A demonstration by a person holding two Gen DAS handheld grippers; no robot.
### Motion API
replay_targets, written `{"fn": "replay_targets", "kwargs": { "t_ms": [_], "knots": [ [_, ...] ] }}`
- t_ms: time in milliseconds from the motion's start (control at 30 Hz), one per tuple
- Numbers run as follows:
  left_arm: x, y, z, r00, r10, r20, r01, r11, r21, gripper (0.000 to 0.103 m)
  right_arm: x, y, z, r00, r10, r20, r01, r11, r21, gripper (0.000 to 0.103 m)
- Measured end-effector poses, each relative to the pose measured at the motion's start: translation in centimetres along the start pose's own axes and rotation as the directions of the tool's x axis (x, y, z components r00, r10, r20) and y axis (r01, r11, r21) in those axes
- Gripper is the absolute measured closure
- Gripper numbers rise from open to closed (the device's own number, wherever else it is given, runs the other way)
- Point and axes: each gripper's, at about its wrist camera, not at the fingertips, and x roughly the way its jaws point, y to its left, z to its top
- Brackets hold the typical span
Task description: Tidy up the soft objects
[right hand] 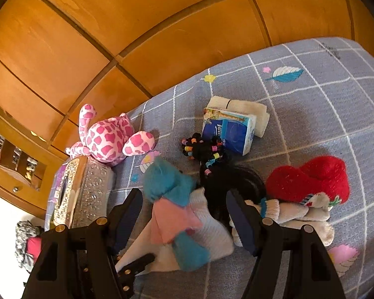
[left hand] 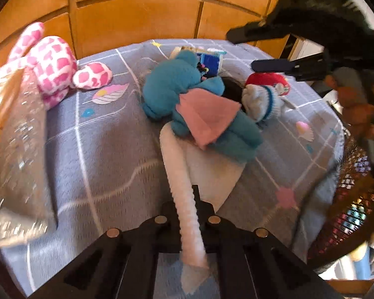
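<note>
White ribbed soft cloth [left hand: 187,214] lies on the grey checked bed [left hand: 99,154], its long axis running from the fully closed left gripper [left hand: 187,226] jaws gripping its near end toward the far pile, while the right gripper [right hand: 184,214] jaws stand half open, empty, over that pile.

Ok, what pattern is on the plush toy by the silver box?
Pink patches on white, clearest in the right wrist view: plush toy.
</note>
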Motion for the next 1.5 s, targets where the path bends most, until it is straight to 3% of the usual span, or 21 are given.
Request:
{"fn": "replay_targets", "kwargs": {
  "t_ms": [233,367,567,733,767,833,933,1100,1267,1400,1500],
  "knots": [
    [-3.4,1.8,-2.2,0.999,-0.011,0.052,0.016,0.995,-0.103,0.099,0.5,0.9,-0.3,1.000,-0.005,-0.024,0.004,0.998,-0.059,0.034],
    [-3.0,2.5,-4.2,1.000,0.021,0.010,-0.020,0.992,-0.124,0.099,1.6,2.4,-0.9,0.997,-0.016,-0.074,0.006,0.991,-0.134,0.034],
    [-2.5,2.4,-5.1,0.999,0.039,0.013,-0.037,0.992,-0.121,0.098,4.5,5.2,-2.1,0.980,-0.133,-0.145,0.093,0.963,-0.252,0.034],
    [-2.5,2.8,-5.6,0.999,0.018,0.043,-0.011,0.987,-0.157,0.097,7.7,7.1,-2.0,0.963,-0.211,-0.169,0.150,0.937,-0.315,0.034],
    [-2.5,3.0,-5.8,0.999,0.015,0.048,-0.007,0.987,-0.163,0.097,8.5,7.2,-2.1,0.956,-0.241,-0.165,0.177,0.928,-0.328,0.036],
    [-2.7,3.2,-5.8,0.998,0.008,0.057,0.002,0.984,-0.179,0.099,9.8,7.4,-2.5,0.940,-0.298,-0.166,0.223,0.905,-0.362,0.072],
    [-3.5,3.2,-6.0,0.997,0.006,0.072,0.008,0.980,-0.197,0.099,10.7,7.5,-3.2,0.927,-0.335,-0.168,0.242,0.877,-0.415,0.072],
    [-6.7,3.0,-5.7,0.987,-0.030,0.159,0.058,0.982,-0.178,0.099,11.0,5.9,-2.8,0.931,-0.282,-0.234,0.195,0.922,-0.335,0.072],
    [-9.7,3.9,-5.8,0.976,-0.026,0.215,0.073,0.974,-0.214,0.099,10.9,5.5,-2.9,0.932,-0.274,-0.236,0.189,0.926,-0.328,0.071],
    [-13.0,5.5,-6.5,0.964,0.003,0.265,0.072,0.959,-0.273,0.099,10.6,4.8,-2.6,0.934,-0.258,-0.248,0.179,0.937,-0.299,0.071],
    [-15.8,7.4,-7.5,0.953,0.065,0.295,0.039,0.942,-0.333,0.099,10.8,5.1,-2.6,0.934,-0.269,-0.237,0.185,0.928,-0.324,0.071]
  ]
}}
